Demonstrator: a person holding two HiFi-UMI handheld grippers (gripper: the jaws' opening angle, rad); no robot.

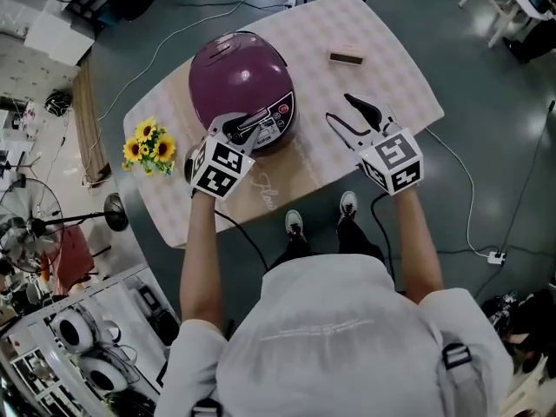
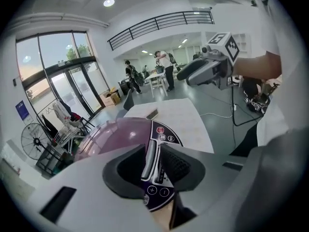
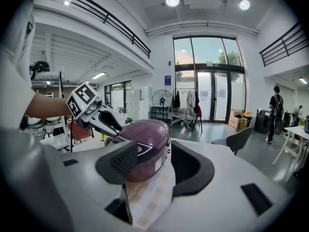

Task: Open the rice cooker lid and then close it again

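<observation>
Cooker (image 1: 239, 81) sat on worktop (image 1: 373, 50), left of middle, near front edge. Lid (image 1: 233, 63) was shut, not yet opened. Left claw (image 1: 254, 129) was narrowly parted over panel (image 1: 278, 118), pinching nothing. Right claw (image 1: 340, 111) was spread, empty, beside cooker. Opening and closing both left.

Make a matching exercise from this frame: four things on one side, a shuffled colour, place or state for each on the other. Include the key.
Things
1. rice cooker
2. sunflowers
3. small block
4. right gripper

Descriptions
A. yellow, at the left end of the table in the head view
B. open with nothing in it, over bare tablecloth to the right of the cooker
C. purple, with its lid down
D. brown, lying flat on the far part of the table

Pairs: 1-C, 2-A, 3-D, 4-B
</observation>
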